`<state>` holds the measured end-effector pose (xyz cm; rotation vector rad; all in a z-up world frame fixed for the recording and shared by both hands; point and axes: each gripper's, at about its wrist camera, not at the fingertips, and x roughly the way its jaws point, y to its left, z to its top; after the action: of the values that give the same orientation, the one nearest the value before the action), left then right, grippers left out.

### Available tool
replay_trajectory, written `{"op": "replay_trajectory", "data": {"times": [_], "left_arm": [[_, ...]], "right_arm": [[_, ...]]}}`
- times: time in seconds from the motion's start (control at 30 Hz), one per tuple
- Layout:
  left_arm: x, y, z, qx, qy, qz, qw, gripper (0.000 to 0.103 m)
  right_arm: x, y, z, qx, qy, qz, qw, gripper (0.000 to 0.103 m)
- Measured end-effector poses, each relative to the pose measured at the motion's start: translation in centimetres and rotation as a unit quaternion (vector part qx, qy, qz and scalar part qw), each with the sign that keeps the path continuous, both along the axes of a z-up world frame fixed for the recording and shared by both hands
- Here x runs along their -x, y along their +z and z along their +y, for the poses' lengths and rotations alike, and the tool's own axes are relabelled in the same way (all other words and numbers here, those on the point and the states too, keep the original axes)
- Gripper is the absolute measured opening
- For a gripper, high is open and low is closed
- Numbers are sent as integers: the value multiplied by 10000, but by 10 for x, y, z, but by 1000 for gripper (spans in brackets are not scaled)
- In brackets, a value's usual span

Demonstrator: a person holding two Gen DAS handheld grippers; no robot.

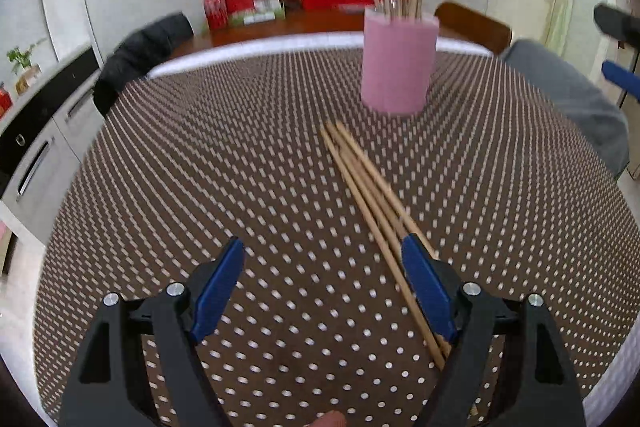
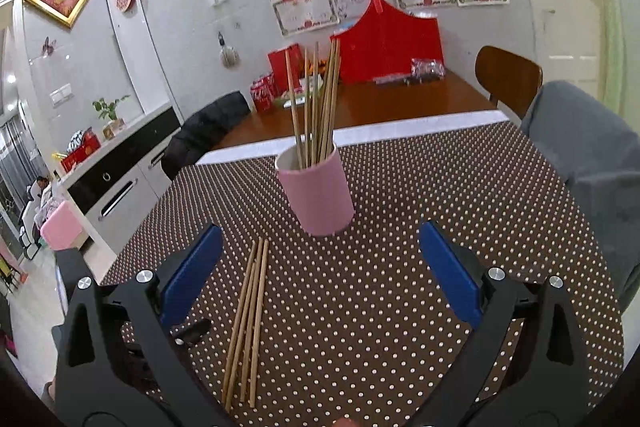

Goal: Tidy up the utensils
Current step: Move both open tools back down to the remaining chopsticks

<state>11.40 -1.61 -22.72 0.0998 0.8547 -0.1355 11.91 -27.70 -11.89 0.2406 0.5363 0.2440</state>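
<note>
A pink cup (image 1: 398, 63) stands on the dotted brown tablecloth (image 1: 240, 163) with several wooden chopsticks upright in it; it also shows in the right wrist view (image 2: 318, 193). A bundle of loose chopsticks (image 1: 374, 203) lies flat on the cloth in front of the cup, also seen in the right wrist view (image 2: 250, 311). My left gripper (image 1: 322, 255) is open and empty just above the cloth, its right finger over the bundle's near end. My right gripper (image 2: 320, 245) is open and empty, higher up, with the bundle under its left finger and the cup just ahead.
A grey cushioned chair (image 2: 588, 163) stands at the table's right edge, a black jacket (image 1: 144, 47) over a chair at the far left. Behind is a wooden table (image 2: 360, 107) with red boxes. A white cabinet (image 2: 112, 179) runs along the left. Part of the right gripper (image 1: 618, 75) shows at far right.
</note>
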Motion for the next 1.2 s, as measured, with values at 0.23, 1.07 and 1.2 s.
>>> {"op": "replay_trajectory", "data": {"times": [0.23, 1.07, 1.2], "left_arm": [[-13, -28, -5, 47, 51, 358, 9993, 80], [-30, -32, 29, -24, 144, 305, 9994, 80], [-30, -32, 33, 12, 144, 312, 9994, 80]], "right_arm": [[-10, -12, 5, 62, 101, 202, 9997, 97], [-65, -108, 98, 1441, 1279, 1666, 9670, 97], [-69, -110, 97, 1687, 1119, 1692, 9646, 97]]}}
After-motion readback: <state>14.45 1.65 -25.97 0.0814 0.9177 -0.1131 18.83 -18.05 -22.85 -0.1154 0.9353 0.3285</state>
